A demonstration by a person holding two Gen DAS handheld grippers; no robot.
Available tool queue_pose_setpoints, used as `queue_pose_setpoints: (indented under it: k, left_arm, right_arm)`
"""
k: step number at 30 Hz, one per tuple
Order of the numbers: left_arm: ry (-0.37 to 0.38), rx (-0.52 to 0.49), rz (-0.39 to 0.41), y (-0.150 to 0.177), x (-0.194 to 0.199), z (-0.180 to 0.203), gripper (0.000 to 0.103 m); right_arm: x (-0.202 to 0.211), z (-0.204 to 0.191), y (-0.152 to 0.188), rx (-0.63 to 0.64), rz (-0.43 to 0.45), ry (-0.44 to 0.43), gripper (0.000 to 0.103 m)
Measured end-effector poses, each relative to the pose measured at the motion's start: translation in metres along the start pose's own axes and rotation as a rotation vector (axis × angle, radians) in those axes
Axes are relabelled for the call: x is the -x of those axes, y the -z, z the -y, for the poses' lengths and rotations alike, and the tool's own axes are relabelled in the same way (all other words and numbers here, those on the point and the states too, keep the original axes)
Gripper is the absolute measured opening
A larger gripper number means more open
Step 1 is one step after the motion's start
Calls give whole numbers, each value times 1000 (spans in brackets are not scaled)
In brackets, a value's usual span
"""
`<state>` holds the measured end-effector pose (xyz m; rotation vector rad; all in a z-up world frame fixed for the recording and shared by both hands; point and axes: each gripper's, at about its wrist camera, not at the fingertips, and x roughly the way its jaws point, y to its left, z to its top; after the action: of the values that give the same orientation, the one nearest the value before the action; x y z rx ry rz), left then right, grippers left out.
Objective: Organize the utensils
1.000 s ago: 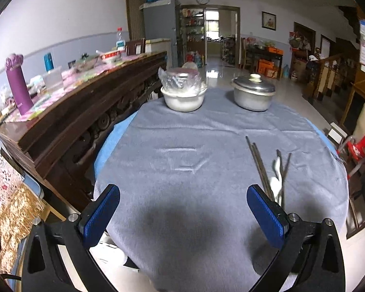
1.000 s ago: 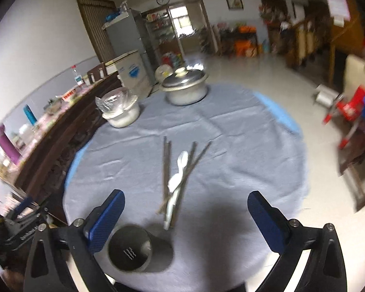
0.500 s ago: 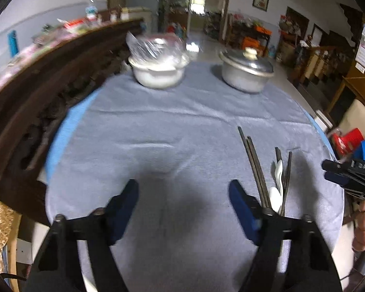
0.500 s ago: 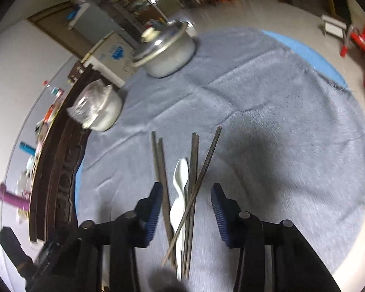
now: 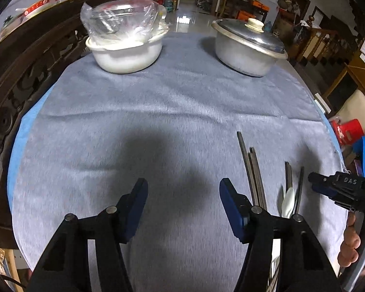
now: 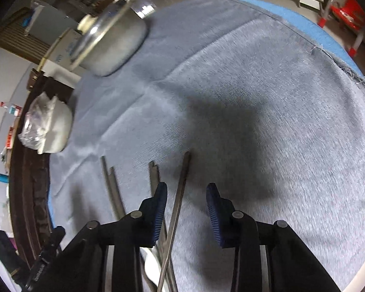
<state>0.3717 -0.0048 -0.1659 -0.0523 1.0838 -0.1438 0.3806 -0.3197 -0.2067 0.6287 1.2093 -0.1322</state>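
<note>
Several dark chopsticks [image 5: 253, 168] and a white spoon [image 5: 288, 199] lie on the grey tablecloth [image 5: 158, 112] at the right. My left gripper [image 5: 183, 194] is open and empty, just left of them. In the right wrist view my right gripper [image 6: 186, 194] is open low over the chopsticks [image 6: 181, 189]; one chopstick runs between its fingers, apart from both pads. The spoon [image 6: 152, 265] shows partly under the left finger. The right gripper also shows at the right edge of the left wrist view [image 5: 328, 185].
A white bowl with a plastic bag [image 5: 126, 46] stands at the back left, a lidded metal pot [image 5: 248, 46] at the back right. A dark carved sideboard [image 5: 19, 73] runs along the left. A red stool [image 6: 345, 14] stands beyond the table edge.
Both grippers have moved forward and lower over the table. Both have narrowed from wide open. The right one now straddles a chopstick; the grey cup has left its view.
</note>
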Motion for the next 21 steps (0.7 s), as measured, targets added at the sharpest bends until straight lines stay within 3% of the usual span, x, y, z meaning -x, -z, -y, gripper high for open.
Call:
queue_pose_setpoints:
  k: [5, 11, 21]
  left_arm:
    - [2, 10, -34, -17, -17, 0, 62]
    - [39, 30, -77, -38, -36, 13, 62]
    - [94, 66, -175, -63, -81, 56, 62]
  right_arm:
    - [-16, -14, -7, 23, -2, 53, 29]
    - [-24, -34, -1, 115, 17, 131, 10]
    - [4, -6, 13, 149, 110, 55, 6]
